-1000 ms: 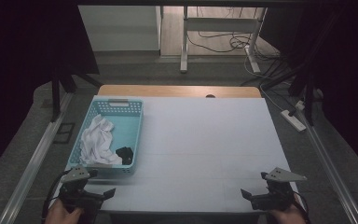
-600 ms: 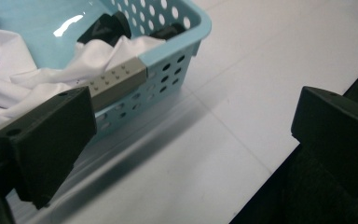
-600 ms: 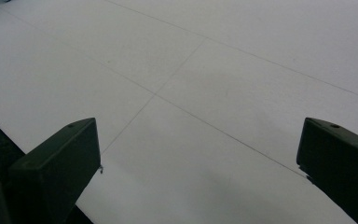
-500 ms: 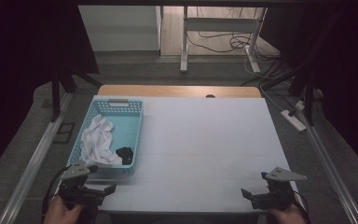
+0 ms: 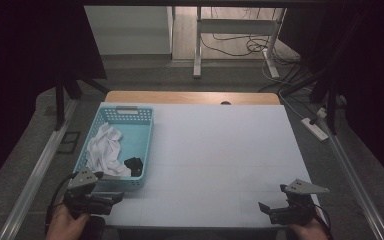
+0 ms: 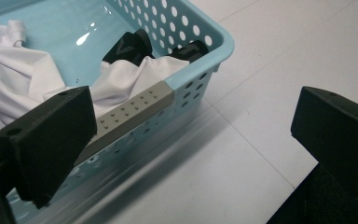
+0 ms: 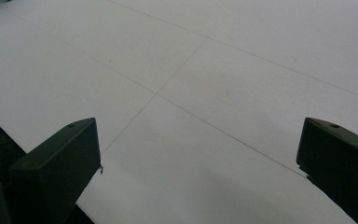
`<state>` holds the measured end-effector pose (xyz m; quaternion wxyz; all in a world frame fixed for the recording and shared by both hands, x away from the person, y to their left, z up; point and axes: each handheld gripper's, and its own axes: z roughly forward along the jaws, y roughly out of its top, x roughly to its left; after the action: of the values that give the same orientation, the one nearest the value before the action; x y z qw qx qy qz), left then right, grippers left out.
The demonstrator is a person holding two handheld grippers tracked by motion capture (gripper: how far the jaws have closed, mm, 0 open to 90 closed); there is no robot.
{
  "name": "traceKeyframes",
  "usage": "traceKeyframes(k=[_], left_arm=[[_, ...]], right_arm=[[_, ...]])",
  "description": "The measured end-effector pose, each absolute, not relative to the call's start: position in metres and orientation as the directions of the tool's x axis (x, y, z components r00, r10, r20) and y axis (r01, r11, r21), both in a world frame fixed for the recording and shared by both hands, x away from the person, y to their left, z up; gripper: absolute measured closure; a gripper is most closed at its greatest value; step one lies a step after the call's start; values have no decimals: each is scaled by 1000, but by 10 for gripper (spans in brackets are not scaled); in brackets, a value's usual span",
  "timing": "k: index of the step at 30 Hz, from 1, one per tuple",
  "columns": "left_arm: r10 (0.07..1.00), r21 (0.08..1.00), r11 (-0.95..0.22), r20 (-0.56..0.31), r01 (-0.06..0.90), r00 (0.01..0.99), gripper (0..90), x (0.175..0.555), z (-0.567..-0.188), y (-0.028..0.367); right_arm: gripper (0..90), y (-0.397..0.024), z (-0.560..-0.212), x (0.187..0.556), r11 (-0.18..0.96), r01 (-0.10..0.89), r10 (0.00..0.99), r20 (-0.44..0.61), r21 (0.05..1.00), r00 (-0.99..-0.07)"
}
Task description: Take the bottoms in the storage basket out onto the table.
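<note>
I have my left tool right at the near corner of the light-blue perforated plastic basket, jaws spread wide apart and gripping nothing. In the left gripper view the basket's rim, with its grey dotted strip, runs between the two jaws, so I judge I'm lined up to reach over the wall for what's inside. The crumpled white cloth lies heaped in the basket's near-left part, one fold draped up against the near wall just under that grey strip; that puts it close to my left tool, which is why this side leads. A small black object sits just beside the cloth at the near-right corner; I can't tell what it is, since the fabric covers part of it.

My right tool rests low over the white surface at the near-right, well apart from the basket, jaws released and empty, parked until needed, I'd guess. Its own view gives me bare white sheet with faint seam lines. How much cloth is bunched underneath, I can't make out.
</note>
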<state>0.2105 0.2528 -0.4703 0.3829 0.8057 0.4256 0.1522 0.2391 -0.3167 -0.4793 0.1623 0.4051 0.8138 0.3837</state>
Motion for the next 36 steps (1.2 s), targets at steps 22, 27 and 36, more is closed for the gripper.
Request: traceKeyframes(k=[22,27,36], left_arm=[[812,733,-323,-110,598,573,0,240,-462,263],[811,730,-327,-108,600,575,0,251,-461,264],[805,707,-351,-108,614,584,0,268,-465,264]], right_arm=[[0,-316,-479,239,387,534,779,43,751,-625],[0,-316,-480,239,390,534,779,41,750,-626],[0,-316,-480,239,393,534,777,40,749,-628]])
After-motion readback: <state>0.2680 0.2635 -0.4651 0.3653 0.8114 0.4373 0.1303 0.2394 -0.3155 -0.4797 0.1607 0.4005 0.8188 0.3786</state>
